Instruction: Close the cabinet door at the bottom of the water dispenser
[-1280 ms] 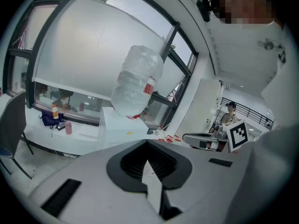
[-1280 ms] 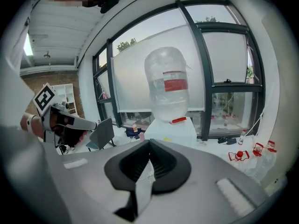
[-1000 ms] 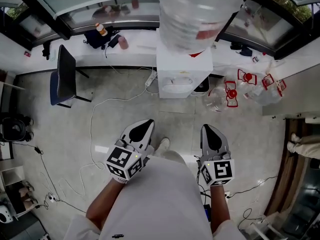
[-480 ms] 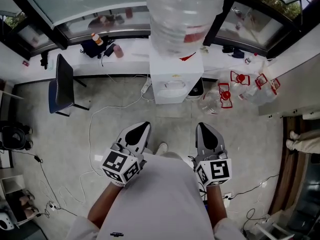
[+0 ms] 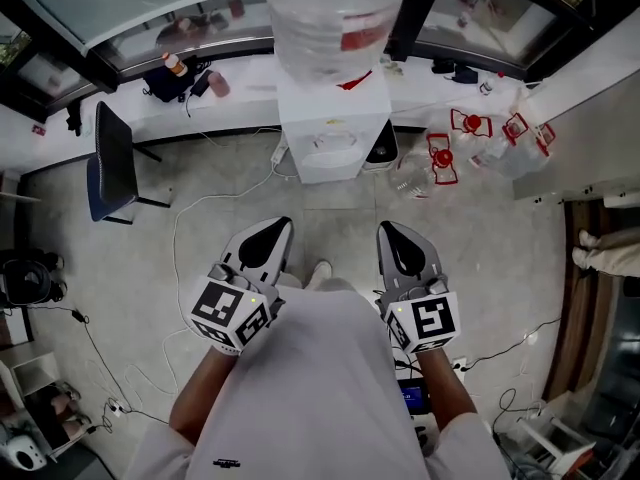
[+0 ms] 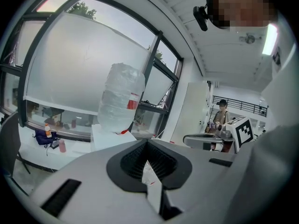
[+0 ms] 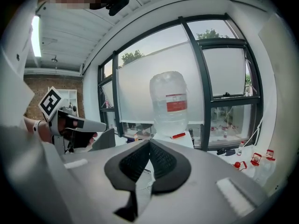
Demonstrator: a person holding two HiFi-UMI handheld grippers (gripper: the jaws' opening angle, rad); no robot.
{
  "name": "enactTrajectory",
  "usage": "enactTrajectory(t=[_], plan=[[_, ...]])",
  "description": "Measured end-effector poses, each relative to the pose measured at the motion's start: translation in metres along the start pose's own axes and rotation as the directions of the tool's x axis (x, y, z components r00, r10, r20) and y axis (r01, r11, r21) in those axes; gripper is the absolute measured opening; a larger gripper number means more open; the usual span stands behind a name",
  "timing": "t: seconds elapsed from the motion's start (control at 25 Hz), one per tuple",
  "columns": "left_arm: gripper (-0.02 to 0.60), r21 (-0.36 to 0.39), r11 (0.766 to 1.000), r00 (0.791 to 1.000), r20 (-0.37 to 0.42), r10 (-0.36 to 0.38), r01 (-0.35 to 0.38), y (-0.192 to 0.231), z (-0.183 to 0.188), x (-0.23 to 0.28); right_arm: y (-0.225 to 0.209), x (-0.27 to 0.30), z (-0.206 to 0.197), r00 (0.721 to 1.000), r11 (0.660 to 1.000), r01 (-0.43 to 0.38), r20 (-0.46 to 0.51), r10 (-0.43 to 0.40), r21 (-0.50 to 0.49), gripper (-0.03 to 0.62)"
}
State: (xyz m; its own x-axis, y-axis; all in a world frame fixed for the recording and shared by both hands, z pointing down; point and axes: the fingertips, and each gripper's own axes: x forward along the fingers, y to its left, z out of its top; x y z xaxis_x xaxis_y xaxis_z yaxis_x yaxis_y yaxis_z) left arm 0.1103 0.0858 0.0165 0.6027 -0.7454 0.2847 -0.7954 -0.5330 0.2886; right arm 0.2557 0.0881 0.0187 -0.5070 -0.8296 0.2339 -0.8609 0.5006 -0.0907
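Observation:
The white water dispenser [image 5: 333,133] stands against the window wall with a large clear bottle [image 5: 330,13] upside down on top. From above, its bottom cabinet door is hidden, so I cannot tell how it stands. My left gripper [image 5: 268,234] and right gripper [image 5: 393,234] are held side by side in front of the person's body, well short of the dispenser, pointing at it. Both are shut with nothing between the jaws. The bottle [image 6: 121,101] rises beyond the closed left gripper [image 6: 147,142], and the bottle [image 7: 169,104] also stands beyond the closed right gripper [image 7: 150,143].
A dark chair [image 5: 110,163] stands left of the dispenser, and a white cable [image 5: 183,258] trails over the tiled floor. Empty bottles with red handles [image 5: 470,138] lie to the right. A low ledge [image 5: 200,98] with small items runs under the windows. Another person [image 5: 605,250] stands at the right edge.
Both grippers have lifted a little and stayed shut. In the head view the dispenser has slid left and up.

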Motion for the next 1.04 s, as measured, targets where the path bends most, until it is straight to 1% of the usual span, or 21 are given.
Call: enactTrajectory(t=[0.12, 0.28, 0.64, 0.8, 1.04], plan=[[0.005, 0.001, 1.000, 1.000, -0.001, -0.005, 0.005, -0.006, 0.001, 0.001, 0.001, -0.003, 0.003, 1.000, 1.000, 0.000, 0.001, 0.000, -0.002, 0.011], [0.005, -0.003, 1.000, 1.000, 0.007, -0.013, 0.013, -0.011, 0.001, -0.001, 0.002, -0.008, 0.001, 1.000, 1.000, 0.012, 0.013, -0.012, 0.023, 0.011], [0.005, -0.003, 1.000, 1.000, 0.008, -0.024, 0.025, -0.020, 0.000, -0.001, 0.003, -0.016, -0.003, 1.000, 1.000, 0.016, 0.000, -0.016, -0.016, 0.011], [0.005, -0.008, 1.000, 1.000, 0.014, -0.019, 0.019, -0.020, 0.000, 0.001, 0.001, -0.020, -0.004, 1.000, 0.999, 0.023, -0.001, -0.023, -0.036, 0.011], [0.005, -0.014, 1.000, 1.000, -0.006, -0.021, 0.020, -0.020, -0.006, -0.007, 0.007, -0.023, -0.021, 0.999, 1.000, 0.030, -0.024, -0.029, 0.007, 0.011]])
